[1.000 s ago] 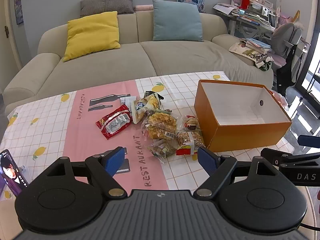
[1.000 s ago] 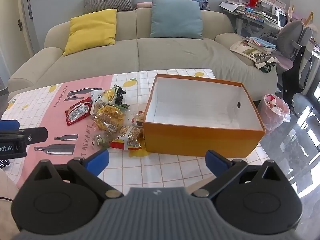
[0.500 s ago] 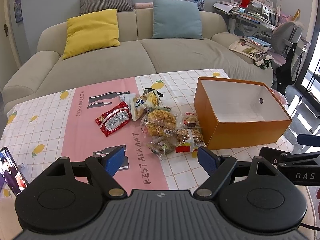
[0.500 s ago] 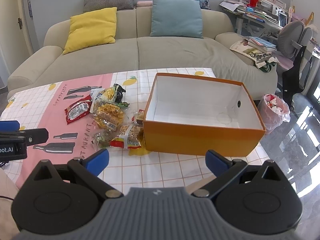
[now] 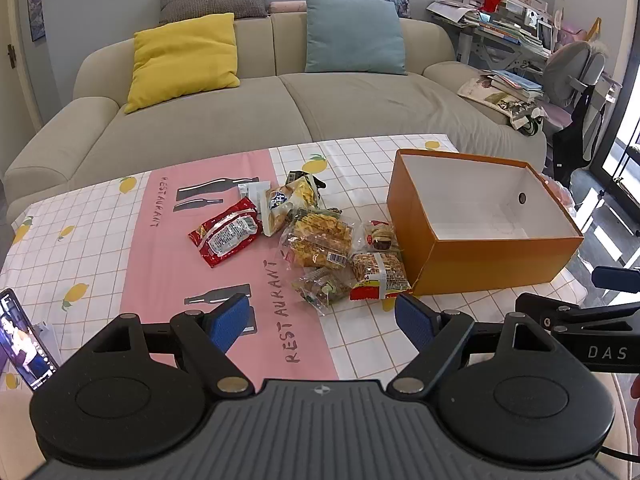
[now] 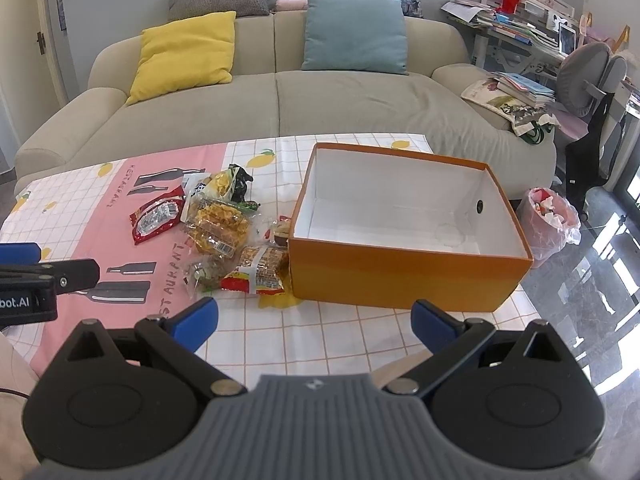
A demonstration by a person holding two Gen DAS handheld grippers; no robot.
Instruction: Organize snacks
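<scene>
Snack packets (image 5: 316, 248): loose heap on the tablecloth (image 5: 80, 248), just left of the orange box (image 5: 492, 260), the nearest touching its wall. Box: empty. Left gripper (image 5: 322, 322): wide open, holding nothing. Right gripper (image 6: 314, 320): wide open, holding nothing. Progress: apparently none packed; every packet left.

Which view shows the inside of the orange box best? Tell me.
The right wrist view: the orange box faces it squarely, showing the bare white floor and walls. The left wrist view sees it obliquely, its near wall hiding some floor.
</scene>
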